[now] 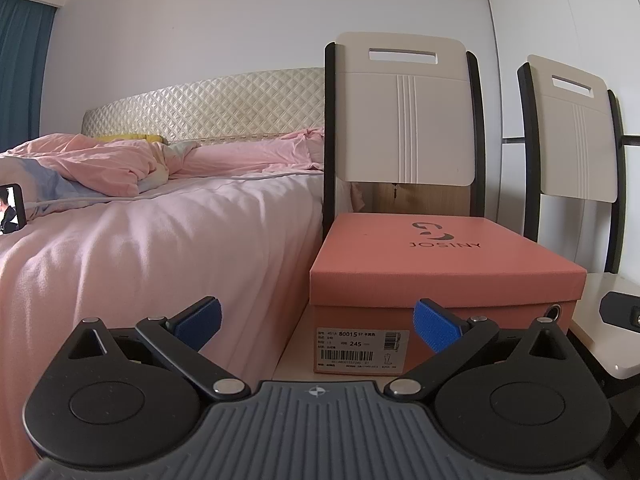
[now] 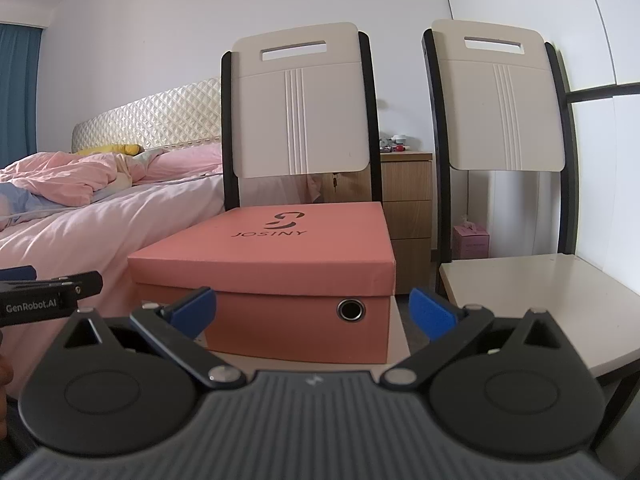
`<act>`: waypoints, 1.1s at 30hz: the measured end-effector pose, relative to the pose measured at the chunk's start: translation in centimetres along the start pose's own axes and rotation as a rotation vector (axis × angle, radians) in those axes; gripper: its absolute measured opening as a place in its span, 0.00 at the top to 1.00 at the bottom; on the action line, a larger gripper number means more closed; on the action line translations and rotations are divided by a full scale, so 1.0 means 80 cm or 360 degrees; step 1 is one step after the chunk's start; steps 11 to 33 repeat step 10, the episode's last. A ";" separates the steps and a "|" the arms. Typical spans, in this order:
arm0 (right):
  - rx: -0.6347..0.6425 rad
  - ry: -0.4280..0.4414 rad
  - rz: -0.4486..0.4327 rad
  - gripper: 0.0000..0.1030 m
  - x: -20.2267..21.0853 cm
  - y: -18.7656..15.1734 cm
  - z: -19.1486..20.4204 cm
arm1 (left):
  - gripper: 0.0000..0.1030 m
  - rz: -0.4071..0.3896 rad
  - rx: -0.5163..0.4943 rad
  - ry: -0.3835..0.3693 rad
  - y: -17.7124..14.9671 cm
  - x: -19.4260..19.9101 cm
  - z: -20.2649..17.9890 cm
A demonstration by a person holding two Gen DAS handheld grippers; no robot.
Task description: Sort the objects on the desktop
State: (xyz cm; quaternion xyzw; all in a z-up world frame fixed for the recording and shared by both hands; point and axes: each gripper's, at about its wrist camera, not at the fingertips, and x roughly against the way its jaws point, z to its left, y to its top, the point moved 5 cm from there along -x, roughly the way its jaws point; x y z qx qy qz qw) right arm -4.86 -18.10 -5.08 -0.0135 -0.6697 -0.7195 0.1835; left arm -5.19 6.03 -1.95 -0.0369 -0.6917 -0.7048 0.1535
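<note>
A salmon-pink shoebox (image 1: 440,272) marked JOSINY, lid on, rests on the seat of a white chair (image 1: 404,112) beside the bed. Its labelled end faces my left gripper (image 1: 318,326), which is open and empty just short of the box. In the right wrist view the same shoebox (image 2: 280,264) shows its side with a metal eyelet (image 2: 351,310). My right gripper (image 2: 312,316) is open and empty in front of that near corner. The left gripper's black body (image 2: 44,296) shows at the left edge of the right wrist view.
A bed with pink bedding (image 1: 160,240) lies left of the chair, a phone (image 1: 12,208) propped on it. A second white chair (image 2: 532,280) with a bare seat stands to the right. Behind are a wooden nightstand (image 2: 408,200) and a small pink box (image 2: 471,242) on the floor.
</note>
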 end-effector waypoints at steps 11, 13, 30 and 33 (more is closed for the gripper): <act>0.0000 -0.0003 0.0003 0.00 0.000 0.001 0.000 | 0.00 0.0011 -0.0005 -0.0001 -0.002 -0.001 -0.002; 0.0000 -0.0003 0.0003 0.00 0.000 0.001 0.000 | 0.00 0.0011 -0.0005 -0.0001 -0.002 -0.001 -0.002; 0.0000 -0.0003 0.0003 0.00 0.000 0.001 0.000 | 0.00 0.0011 -0.0005 -0.0001 -0.002 -0.001 -0.002; 0.0000 -0.0003 0.0003 0.00 0.000 0.001 0.000 | 0.00 0.0011 -0.0005 -0.0001 -0.002 -0.001 -0.002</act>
